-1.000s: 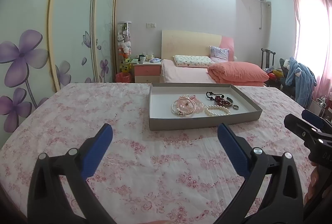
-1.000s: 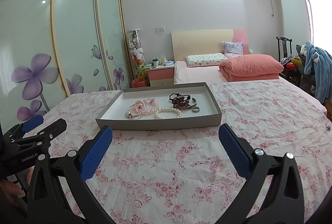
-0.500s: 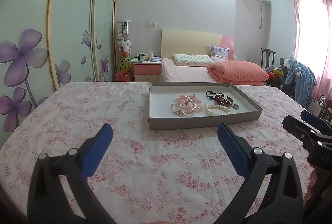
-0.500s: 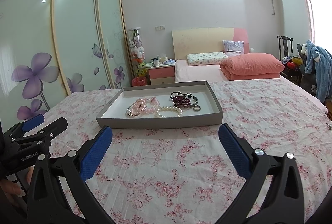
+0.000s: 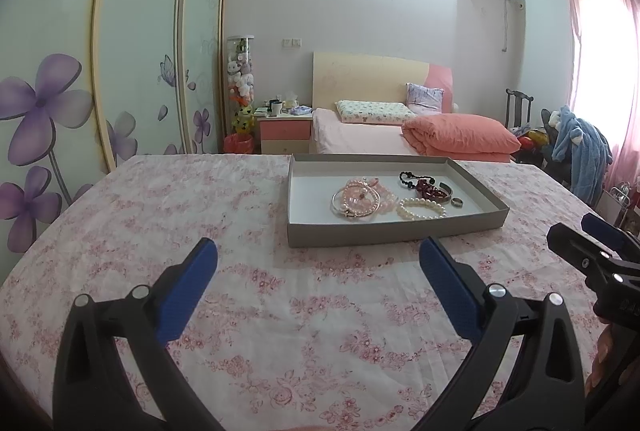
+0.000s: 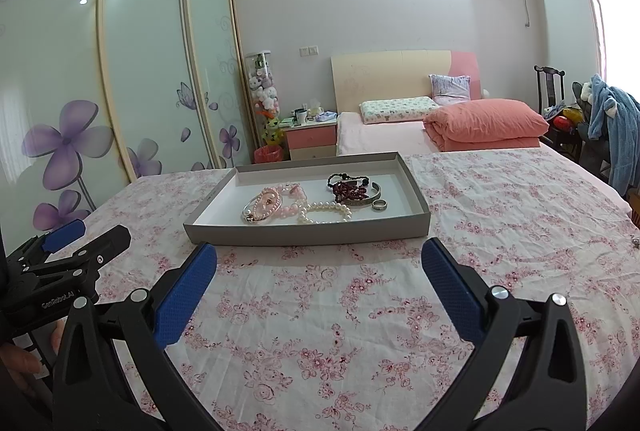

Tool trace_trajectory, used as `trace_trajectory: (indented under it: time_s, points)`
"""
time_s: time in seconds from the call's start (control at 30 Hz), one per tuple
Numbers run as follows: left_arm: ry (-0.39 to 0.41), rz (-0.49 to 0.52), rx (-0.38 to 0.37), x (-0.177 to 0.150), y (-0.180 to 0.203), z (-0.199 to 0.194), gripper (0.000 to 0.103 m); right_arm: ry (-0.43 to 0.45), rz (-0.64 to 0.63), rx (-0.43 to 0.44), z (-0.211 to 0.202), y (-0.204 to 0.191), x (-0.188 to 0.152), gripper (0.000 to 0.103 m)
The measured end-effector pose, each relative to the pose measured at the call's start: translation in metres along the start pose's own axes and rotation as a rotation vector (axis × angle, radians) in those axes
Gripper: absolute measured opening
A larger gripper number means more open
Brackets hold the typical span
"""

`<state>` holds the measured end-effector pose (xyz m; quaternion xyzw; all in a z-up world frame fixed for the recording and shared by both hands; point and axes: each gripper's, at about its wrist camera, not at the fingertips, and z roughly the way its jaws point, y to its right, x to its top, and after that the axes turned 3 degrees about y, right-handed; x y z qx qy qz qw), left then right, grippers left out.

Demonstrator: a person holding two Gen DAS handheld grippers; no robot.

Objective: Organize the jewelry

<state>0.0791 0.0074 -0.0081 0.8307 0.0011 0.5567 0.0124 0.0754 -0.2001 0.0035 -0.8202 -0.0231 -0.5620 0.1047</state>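
A grey shallow tray (image 5: 384,233) (image 6: 304,233) lies on the floral tablecloth. It holds a pink bead bracelet with a metal bangle (image 5: 356,200) (image 6: 266,204), a white pearl bracelet (image 5: 421,208) (image 6: 325,211), dark red and black beads (image 5: 426,185) (image 6: 350,188), a silver cuff and a small ring (image 5: 458,202) (image 6: 379,206). My left gripper (image 5: 318,263) is open and empty, short of the tray's near wall. My right gripper (image 6: 319,261) is open and empty, just before the tray.
The table, covered in pink floral cloth (image 5: 160,199), fills the foreground. Behind it stand a bed with an orange quilt (image 5: 460,137), a nightstand (image 5: 285,129) and sliding wardrobe doors (image 5: 140,43). A small metal item (image 6: 635,240) lies at the table's right edge.
Both views shift only slightly; the tray sits marginally lower and closer in the right wrist view. Both grippers stay open and empty.
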Motion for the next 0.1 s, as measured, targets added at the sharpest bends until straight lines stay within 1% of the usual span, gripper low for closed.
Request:
trace_trajectory:
  time_s: [0.1]
  points:
    - [-0.006, -0.002, 0.002, -0.0006, -0.0005, 0.0004, 0.099, -0.001, 0.001, 0.0, -0.0004, -0.0003, -0.0003, 0.101]
